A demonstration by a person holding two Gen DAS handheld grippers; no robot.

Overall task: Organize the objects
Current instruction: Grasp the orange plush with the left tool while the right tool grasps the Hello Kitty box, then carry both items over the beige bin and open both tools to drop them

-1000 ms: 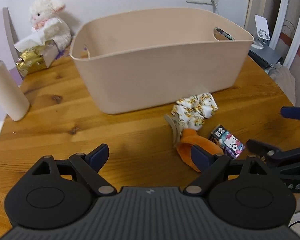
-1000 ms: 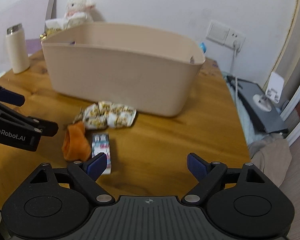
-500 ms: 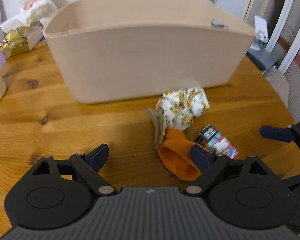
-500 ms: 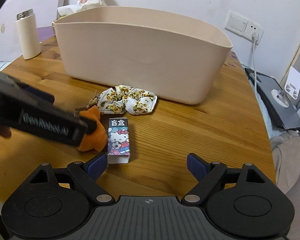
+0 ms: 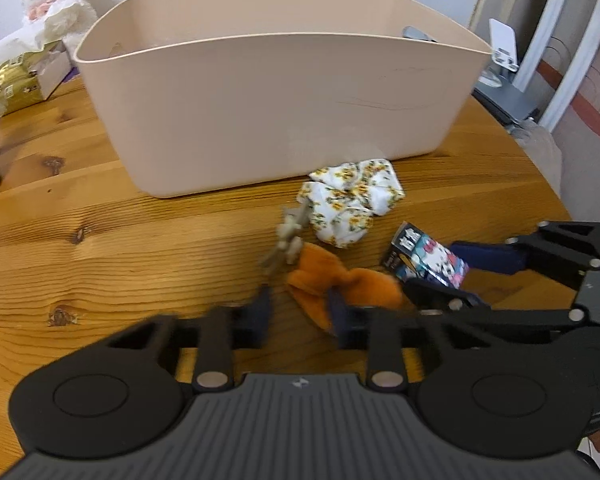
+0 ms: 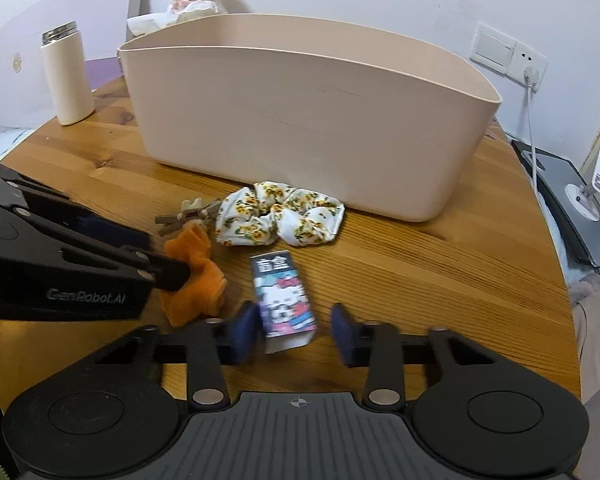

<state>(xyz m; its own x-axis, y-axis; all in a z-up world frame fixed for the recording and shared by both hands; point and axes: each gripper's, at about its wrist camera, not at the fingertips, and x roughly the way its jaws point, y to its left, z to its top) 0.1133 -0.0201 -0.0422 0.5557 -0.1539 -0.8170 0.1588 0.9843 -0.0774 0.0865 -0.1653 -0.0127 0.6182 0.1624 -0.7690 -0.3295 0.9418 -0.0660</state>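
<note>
Now left fingers (image 5: 298,312) narrowly flank fuzzy orange cloth (image 5: 340,284); right fingers (image 6: 296,334) half-parted around glossy rectangular box (image 6: 284,296).

Bare table (image 6: 440,280) lies open toward its right edge, whereas the beige bin (image 6: 300,128) blocks the far side and both grippers crowd the small items near the front edge.

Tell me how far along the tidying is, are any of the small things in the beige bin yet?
Little looks done: the bin's floor is hidden, and four small items lie on the table. In hand: the left gripper straddles the orange cloth, and the right gripper straddles the cartoon box, neither clearly gripping. Left: the floral scrunchie and the beige clip.
</note>
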